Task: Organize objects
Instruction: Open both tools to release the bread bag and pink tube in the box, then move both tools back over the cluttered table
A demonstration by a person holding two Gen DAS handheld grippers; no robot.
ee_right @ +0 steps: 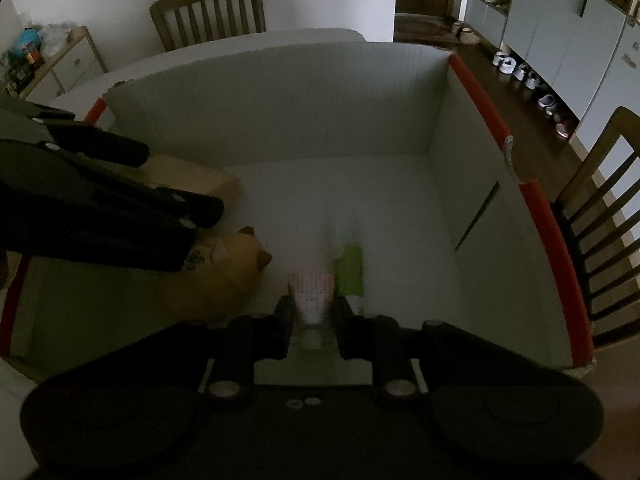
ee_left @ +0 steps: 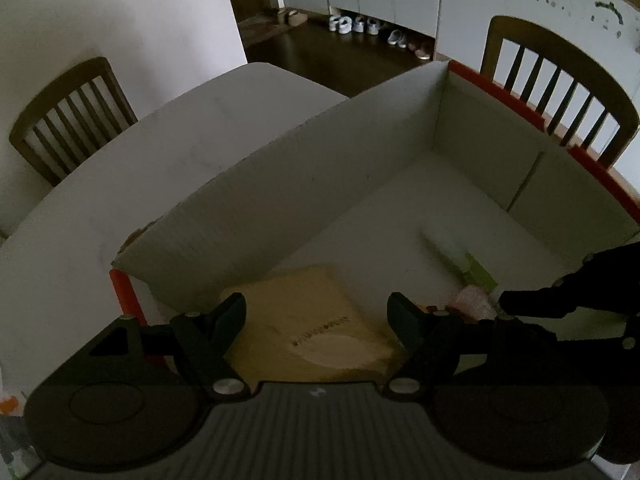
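Right claw (ee_right: pixel 313 312): closed down on a small pink tube (ee_right: pixel 311 294), gripped near its capped end, body pointing forward and away over the box floor. The tube is blurred in this view. Just to its right on the floor lies a green-and-white tube (ee_right: pixel 349 270), close beside the pink one; whether they touch cannot be told.

Left claw (ee_left: pixel 316 316): spread wide, holding nothing. It hangs above a tan flat packet (ee_left: pixel 316 320) in the near corner of the box — printing on it too dim to read. From the right wrist view a tan bear-shaped thing (ee_right: pixel 224 276) sits beside that packet, partly hidden under the left claw.

Handling, as judged: the pink tube looks light, soft-walled and somewhat slick, so a hard squeeze mid-body could deform it or push contents toward the cap. The stiffer shoulder near the cap is the better hold, which is about where it is held now. The packet looks flat and limp; an edge grip would suit it.

Surroundings: white cardboard box (ee_right: pixel 280 92) with red outer edges, tall walls, mostly bare floor. It stands on a white counter (ee_left: pixel 100 184). Wooden slat-back chairs (ee_left: pixel 68 120) at the sides, dark wood floor, a row of shoes (ee_left: pixel 356 24) under pale cabinets. Light is low.
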